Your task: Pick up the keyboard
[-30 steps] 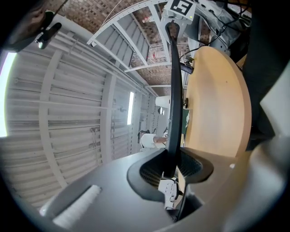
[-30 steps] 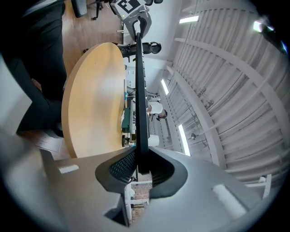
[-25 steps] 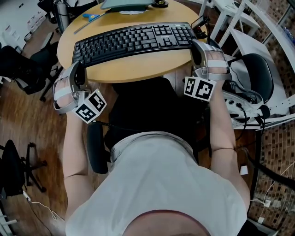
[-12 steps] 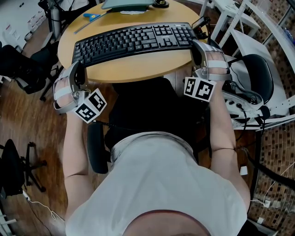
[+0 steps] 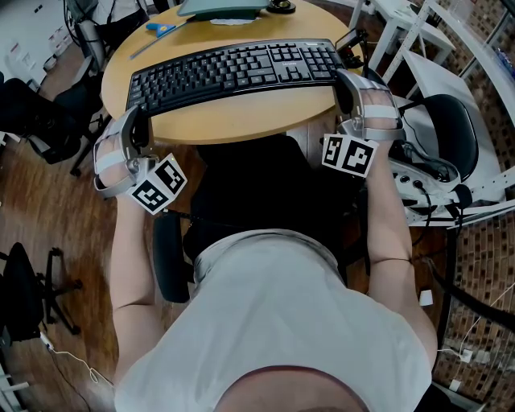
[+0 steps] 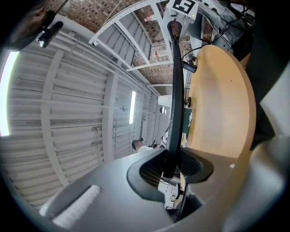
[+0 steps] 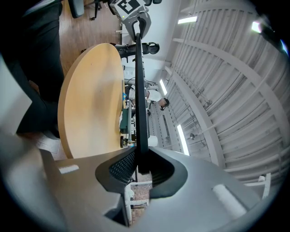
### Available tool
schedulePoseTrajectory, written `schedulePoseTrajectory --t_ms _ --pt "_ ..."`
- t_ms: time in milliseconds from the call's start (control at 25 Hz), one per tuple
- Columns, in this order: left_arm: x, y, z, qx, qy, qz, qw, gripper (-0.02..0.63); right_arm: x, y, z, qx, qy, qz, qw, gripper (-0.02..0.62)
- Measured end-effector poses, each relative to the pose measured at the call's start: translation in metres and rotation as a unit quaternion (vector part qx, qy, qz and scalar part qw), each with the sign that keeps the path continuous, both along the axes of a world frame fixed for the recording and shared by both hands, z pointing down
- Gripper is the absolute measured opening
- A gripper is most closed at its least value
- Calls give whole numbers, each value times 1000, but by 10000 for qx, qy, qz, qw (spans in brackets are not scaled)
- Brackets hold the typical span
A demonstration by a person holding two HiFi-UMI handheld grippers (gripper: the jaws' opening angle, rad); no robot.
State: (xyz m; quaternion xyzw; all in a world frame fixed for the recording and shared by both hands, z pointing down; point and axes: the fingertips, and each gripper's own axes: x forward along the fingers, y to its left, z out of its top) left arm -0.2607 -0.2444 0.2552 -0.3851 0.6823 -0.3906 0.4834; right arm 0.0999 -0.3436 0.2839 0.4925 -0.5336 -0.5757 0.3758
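A black keyboard [image 5: 233,71] stretches across the round wooden table [image 5: 233,121] in the head view. My left gripper [image 5: 135,113] is shut on its left end and my right gripper [image 5: 344,80] on its right end. In the left gripper view the keyboard [image 6: 176,90] shows edge-on, running away from the gripper [image 6: 171,170], whose ribbed pads press on it. The right gripper view shows the same: a thin dark keyboard edge [image 7: 139,90] clamped in the gripper [image 7: 141,165]. In both gripper views a narrow gap shows between keyboard and table top.
Blue scissors [image 5: 161,29] and a green object [image 5: 221,8] lie on the table's far side. A small dark device [image 5: 348,40] sits by the keyboard's right end. A black office chair [image 5: 32,113] stands at the left, a white frame and another chair [image 5: 442,121] at the right.
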Motion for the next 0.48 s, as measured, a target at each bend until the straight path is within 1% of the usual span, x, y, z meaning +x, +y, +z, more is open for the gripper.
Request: schedulePoseTrajectory --t_ms 480 --pt "1 3 -3 74 5 -11 10000 416 0 1 -3 41 -9 -14 10000 72"
